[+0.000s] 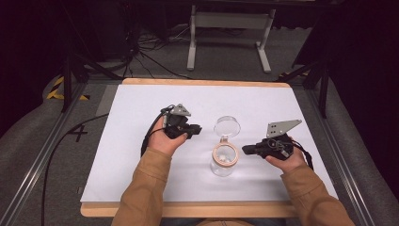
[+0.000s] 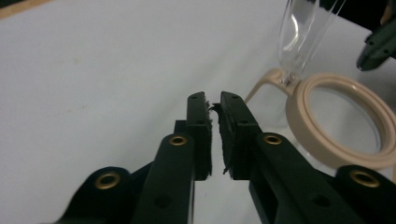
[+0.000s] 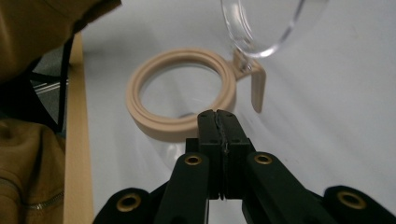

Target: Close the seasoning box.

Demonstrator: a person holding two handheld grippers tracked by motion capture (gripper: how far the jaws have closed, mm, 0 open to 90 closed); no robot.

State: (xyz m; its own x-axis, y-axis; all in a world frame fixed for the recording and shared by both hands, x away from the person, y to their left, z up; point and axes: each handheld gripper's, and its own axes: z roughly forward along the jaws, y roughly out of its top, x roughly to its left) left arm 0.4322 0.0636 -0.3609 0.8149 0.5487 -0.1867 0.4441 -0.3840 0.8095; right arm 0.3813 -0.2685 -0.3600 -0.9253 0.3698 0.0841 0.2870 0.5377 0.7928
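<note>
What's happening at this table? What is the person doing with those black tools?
A person at a white table holds a two-jaw tool in each hand. Between them stands a clear glass jar with a tan rim, its hinged clear lid swung open and standing up. The left gripper sits left of the lid and the right gripper points at the rim. Both have their jaws closed on nothing, and neither touches the jar.

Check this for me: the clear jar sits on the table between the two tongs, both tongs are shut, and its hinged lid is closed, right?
Not quite. The jar's hinged lid is open, swung up and back from the beige rim, as the high view shows. The rest holds: the jar stands on the table between the left tongs and the right tongs, both shut.
</note>
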